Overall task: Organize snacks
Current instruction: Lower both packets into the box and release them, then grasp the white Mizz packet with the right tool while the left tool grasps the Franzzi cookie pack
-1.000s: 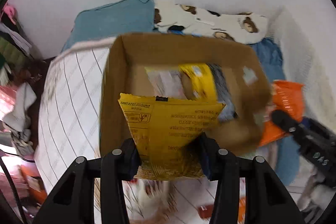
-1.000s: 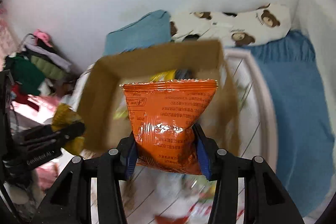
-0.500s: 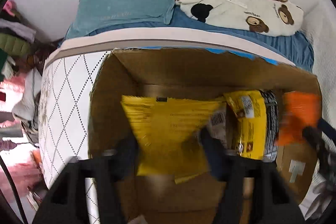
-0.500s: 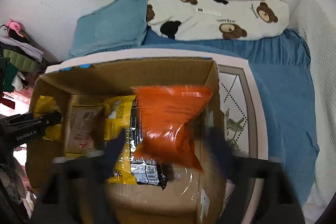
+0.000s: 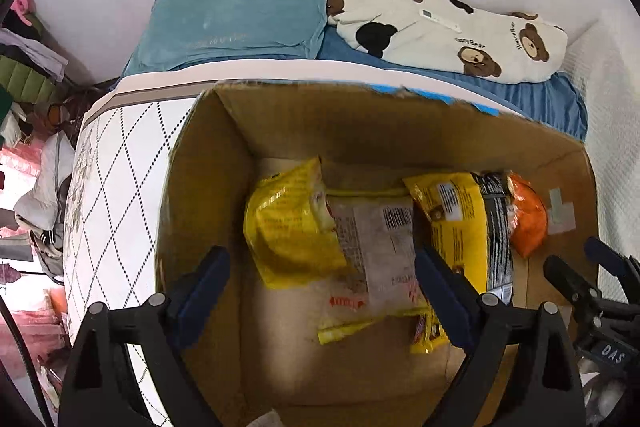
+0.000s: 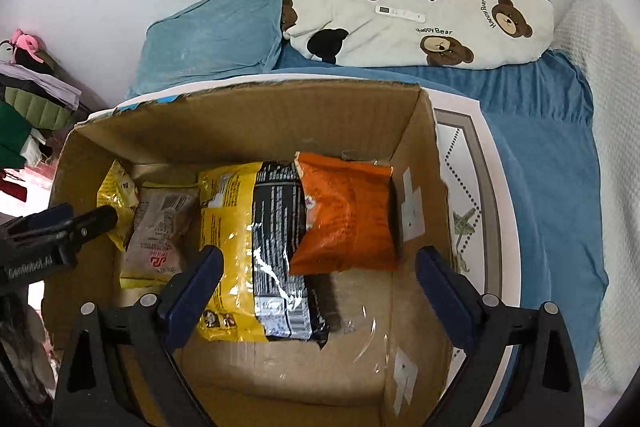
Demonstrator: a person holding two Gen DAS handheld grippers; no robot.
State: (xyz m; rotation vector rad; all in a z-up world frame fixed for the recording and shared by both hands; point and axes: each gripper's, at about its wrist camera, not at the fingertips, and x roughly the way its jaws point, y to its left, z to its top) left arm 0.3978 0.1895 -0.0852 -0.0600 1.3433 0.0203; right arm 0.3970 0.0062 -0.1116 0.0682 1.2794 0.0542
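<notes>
both bags dropped into box (image 6: 240, 115) | claws (image 5: 322, 269) (image 6: 316, 267) spread | box on mattress (image 5: 116, 163), bedrm

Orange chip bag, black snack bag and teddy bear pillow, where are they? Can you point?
orange chip bag (image 6: 346, 217): right wrist view, middle of its front.
black snack bag (image 6: 278, 239): right wrist view, its printed face.
teddy bear pillow (image 6: 416, 23): right wrist view, its white middle.

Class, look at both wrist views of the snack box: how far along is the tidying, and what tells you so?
Done: the brown cardboard box holds a row of packets, including the crumpled yellow snack bag at its left and the orange snack bag at its right. In hand: nothing; the left gripper and right gripper are both open above the box. Left: cannot tell, since no loose snacks are in view.
</notes>
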